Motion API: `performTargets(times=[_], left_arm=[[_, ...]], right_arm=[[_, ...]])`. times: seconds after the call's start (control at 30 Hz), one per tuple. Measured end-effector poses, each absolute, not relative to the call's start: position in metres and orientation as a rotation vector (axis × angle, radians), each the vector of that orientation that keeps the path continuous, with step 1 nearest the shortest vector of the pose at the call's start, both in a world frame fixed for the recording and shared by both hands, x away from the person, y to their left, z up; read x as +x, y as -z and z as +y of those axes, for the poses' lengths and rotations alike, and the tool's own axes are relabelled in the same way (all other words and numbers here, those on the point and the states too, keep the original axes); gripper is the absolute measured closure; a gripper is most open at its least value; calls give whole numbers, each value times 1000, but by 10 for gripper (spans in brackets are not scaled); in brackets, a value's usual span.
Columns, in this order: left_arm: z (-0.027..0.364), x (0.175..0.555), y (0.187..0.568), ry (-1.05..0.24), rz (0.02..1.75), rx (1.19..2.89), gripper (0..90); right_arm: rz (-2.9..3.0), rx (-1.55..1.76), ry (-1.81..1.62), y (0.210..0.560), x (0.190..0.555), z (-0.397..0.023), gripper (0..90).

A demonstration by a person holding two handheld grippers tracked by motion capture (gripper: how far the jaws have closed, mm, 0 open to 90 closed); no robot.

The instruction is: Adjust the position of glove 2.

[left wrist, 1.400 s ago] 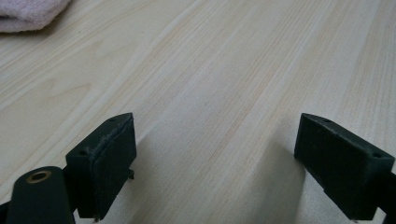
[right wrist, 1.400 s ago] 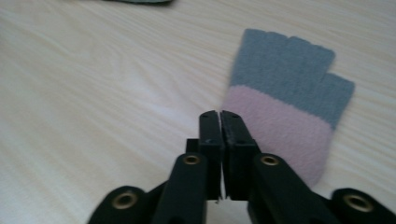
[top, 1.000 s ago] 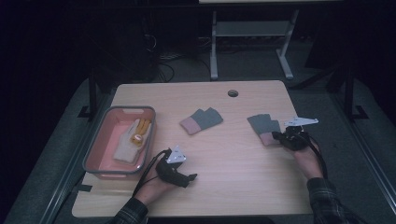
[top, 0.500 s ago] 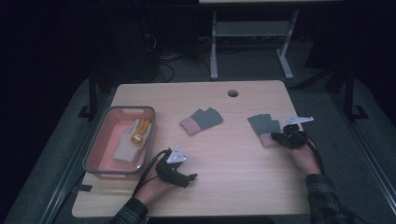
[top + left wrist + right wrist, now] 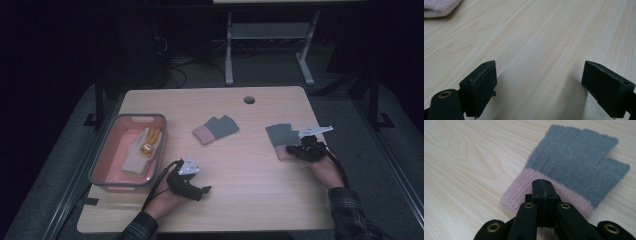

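My right gripper [image 5: 295, 148] nudged slightly left since a second ago, jaws pressed together over the pink cuff of the grey glove [image 5: 576, 162] at the table's [image 5: 240, 165] right side, my left gripper [image 5: 204, 190] unmoved, jaws spread above bare wood.

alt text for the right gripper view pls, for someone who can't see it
The right gripper, its black jaws closed together, sits over the pink ribbed cuff of a grey fingerless knit glove; whether cuff fabric is pinched between them is not clear. The glove lies flat on a light wooden table, its finger openings pointing away from the camera.
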State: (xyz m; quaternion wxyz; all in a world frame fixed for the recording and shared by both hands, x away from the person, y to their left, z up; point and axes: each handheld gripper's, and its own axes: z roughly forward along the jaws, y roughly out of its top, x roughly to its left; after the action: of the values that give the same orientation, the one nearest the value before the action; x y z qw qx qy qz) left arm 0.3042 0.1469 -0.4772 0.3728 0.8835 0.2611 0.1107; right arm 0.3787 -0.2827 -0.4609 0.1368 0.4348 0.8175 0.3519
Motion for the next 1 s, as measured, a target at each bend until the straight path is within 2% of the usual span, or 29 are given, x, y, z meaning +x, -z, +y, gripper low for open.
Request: performTargets(times=[0.27,0.43,1.0], left_arm=[[147,304,477,-283,669,2266,122],[147,305,477,-284,669,2267,123],[147,305,477,-284,669,2267,123]], right_arm=[[2228,1299,-929,456,392,-295,900],[2273,1290,-896,467,399,-294,900],[2477,1165,-912,460,375,-257,900]])
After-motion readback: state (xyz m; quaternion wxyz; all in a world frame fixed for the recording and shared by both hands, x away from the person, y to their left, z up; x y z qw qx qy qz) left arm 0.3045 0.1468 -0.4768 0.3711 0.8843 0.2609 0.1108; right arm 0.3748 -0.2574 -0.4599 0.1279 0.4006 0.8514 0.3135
